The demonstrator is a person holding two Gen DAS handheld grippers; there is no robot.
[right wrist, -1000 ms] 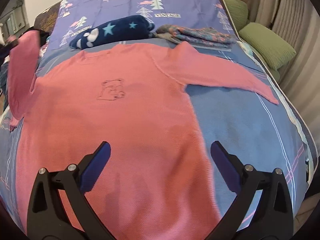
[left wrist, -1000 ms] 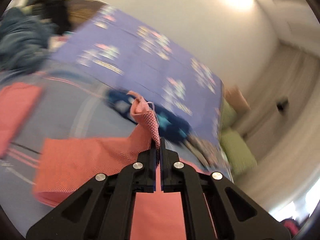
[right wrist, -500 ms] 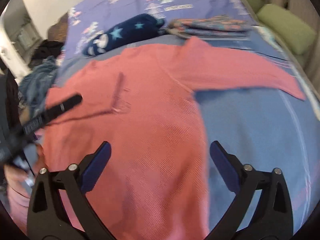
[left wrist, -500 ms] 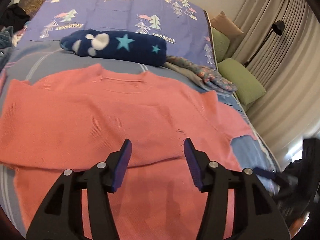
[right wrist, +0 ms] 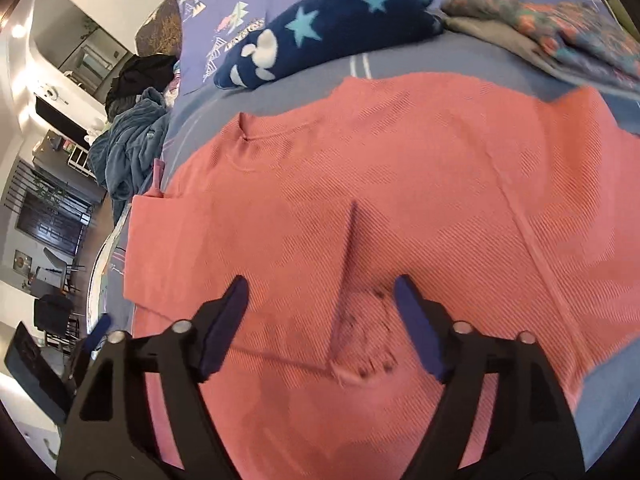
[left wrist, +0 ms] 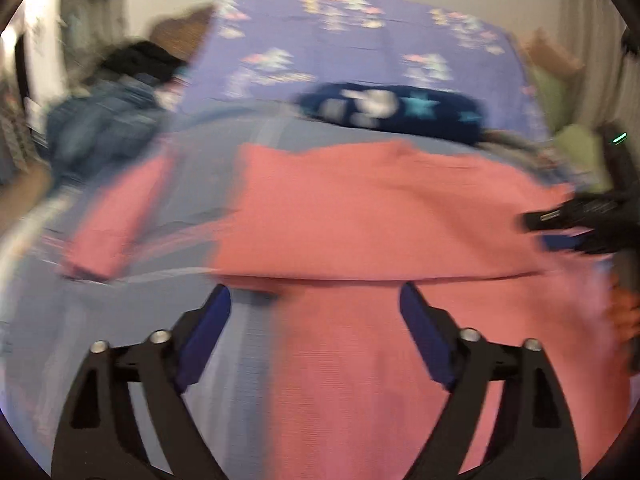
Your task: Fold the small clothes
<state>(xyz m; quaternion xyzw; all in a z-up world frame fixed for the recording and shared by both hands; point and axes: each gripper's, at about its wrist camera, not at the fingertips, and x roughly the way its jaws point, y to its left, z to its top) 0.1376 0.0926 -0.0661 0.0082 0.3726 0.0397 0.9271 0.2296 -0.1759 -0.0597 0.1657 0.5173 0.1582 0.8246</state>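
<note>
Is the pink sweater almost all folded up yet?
Not yet, only started. Done: one sleeve lies folded across the front of the pink sweater. In hand: nothing; the left gripper is opening and the right gripper is closing a little, both hovering over the cloth with nothing pinched. Left: the other sleeve looks unfolded, and the body is flat on the bed.

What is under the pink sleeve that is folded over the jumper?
The folded pink sleeve lies on the pink knitted jumper's chest. Dark stitching peeks out beside its cuff; the rest is covered.
</note>
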